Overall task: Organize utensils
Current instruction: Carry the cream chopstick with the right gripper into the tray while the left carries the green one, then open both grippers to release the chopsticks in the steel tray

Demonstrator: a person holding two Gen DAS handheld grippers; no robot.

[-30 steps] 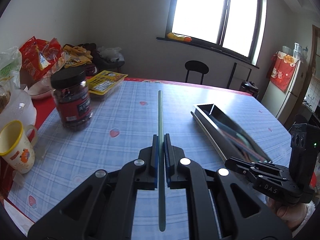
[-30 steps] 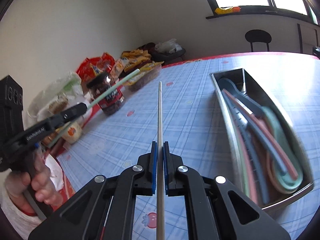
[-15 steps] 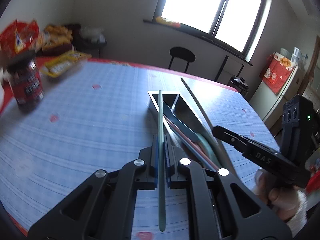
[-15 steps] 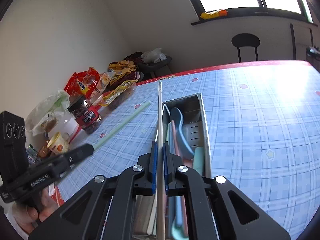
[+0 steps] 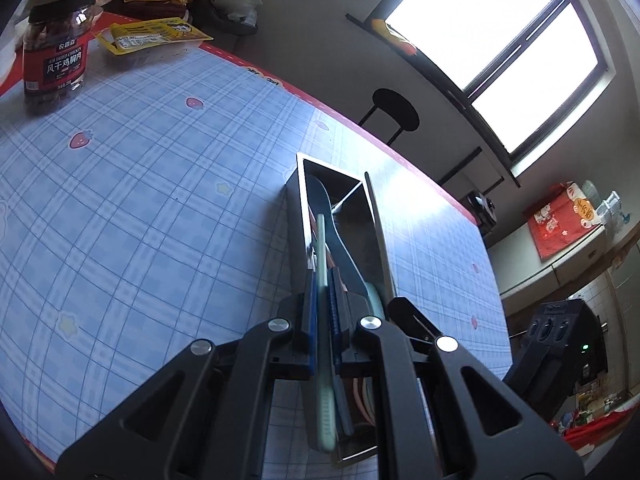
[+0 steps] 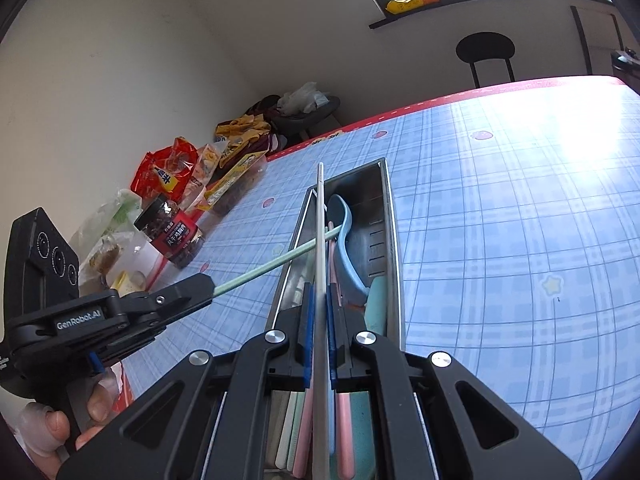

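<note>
The left gripper (image 5: 321, 300) pinches a green chopstick (image 5: 322, 264); the right gripper (image 6: 319, 304) pinches a pale chopstick (image 6: 319, 216). Both sticks hang over the steel tray (image 6: 394, 240) of utensils, which sits on the blue checked tablecloth (image 6: 500, 240). A jar (image 5: 54, 60) and snack bags (image 6: 168, 172) crowd the table's far side, a stool (image 5: 394, 110) under the window (image 5: 492, 36).

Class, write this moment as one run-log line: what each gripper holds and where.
left gripper: shut on pale green chopstick | right gripper: shut on white chopstick | both over long steel utensil tray | not released
</note>
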